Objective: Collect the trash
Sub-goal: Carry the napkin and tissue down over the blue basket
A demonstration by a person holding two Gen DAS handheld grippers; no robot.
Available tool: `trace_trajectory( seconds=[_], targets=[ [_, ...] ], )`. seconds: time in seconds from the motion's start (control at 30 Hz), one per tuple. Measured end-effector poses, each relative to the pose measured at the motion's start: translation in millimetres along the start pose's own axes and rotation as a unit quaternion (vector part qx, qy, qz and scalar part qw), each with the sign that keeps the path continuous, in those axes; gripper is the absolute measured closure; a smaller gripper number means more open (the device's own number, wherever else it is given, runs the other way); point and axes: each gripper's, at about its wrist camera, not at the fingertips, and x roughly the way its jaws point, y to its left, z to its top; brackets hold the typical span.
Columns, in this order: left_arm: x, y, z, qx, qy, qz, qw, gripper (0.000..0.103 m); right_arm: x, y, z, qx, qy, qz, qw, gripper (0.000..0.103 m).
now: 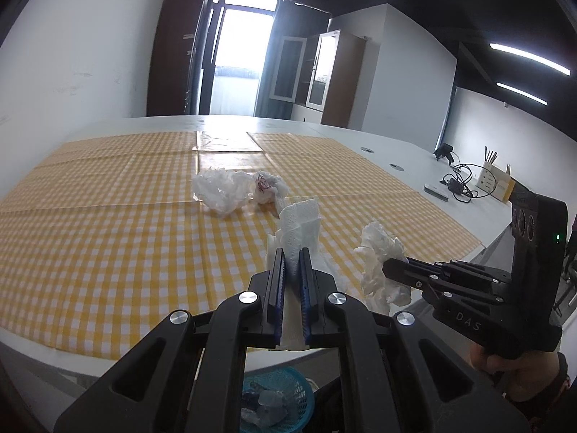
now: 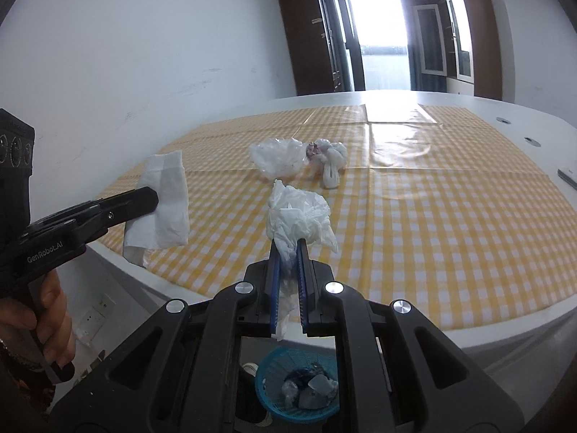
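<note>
**Two held tissues carried above the desk edge toward the basket**

The left gripper (image 1: 292, 256) has its jaws closed on a folded paper towel (image 1: 301, 223), a flat, embossed sheet that stands stiffly upright out of the grip. The right gripper (image 2: 288, 249) has its jaws closed on a crumpled tissue (image 2: 299, 216), soft and irregular, its creased lobes spilling above the blue ribbed pads (image 2: 274, 270). Both pieces are pinched near one end, probably so that the bulk hangs free and drops cleanly on release. Both grippers point downward over the near rim of the white desk (image 2: 505, 335), and below them on the floor stands a blue mesh basket (image 2: 267, 382) already holding some clear and pale scraps; the hold therefore appears to be a carry toward disposal. Two items remain on the glossy yellow-checked tablecloth (image 2: 450, 216), well beyond the grippers: a crinkled translucent plastic bag (image 2: 277, 157) and, just beside it, a knotted white wad (image 2: 330, 162) with a reddish mark.
</note>
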Motion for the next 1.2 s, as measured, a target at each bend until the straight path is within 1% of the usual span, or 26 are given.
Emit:
trace_trajectory(
  seconds=[0.27,0.47,0.63,0.7,0.8,0.87,0.93,1.1,1.2],
  targets=[
    [-35,-15,-26,0.013,-0.005,-0.011,0.9998,0.096,-28,1,-30,0.012,0.000,-0.005,1.000,0.095],
    [-41,-13,-63,0.008,0.019,-0.021,0.9996,0.096,-34,11,-66,0.007,0.029,0.002,1.000,0.095],
    [-41,-12,-96,0.005,0.037,-0.019,0.9991,0.096,-28,21,-99,-0.005,0.060,0.005,0.998,0.095],
    [-35,-10,-108,0.002,0.048,-0.014,0.9987,0.096,-23,23,-111,-0.009,0.071,0.001,0.997,0.095],
    [-24,-1,-126,-0.018,0.072,-0.014,0.9972,0.096,-12,23,-127,-0.007,0.091,-0.003,0.996,0.095],
    [-16,3,-137,-0.018,0.082,-0.007,0.9964,0.096,-5,22,-137,0.005,0.106,0.006,0.994,0.095],
    [-7,6,-145,-0.017,0.093,-0.004,0.9955,0.096,3,22,-145,0.005,0.122,0.000,0.992,0.095],
    [19,17,-168,-0.039,0.127,-0.013,0.9910,0.096,27,19,-163,0.012,0.153,-0.005,0.988,0.095],
    [40,23,-186,-0.041,0.150,-0.014,0.9877,0.096,47,13,-175,0.019,0.177,-0.007,0.984,0.095]
  ],
)
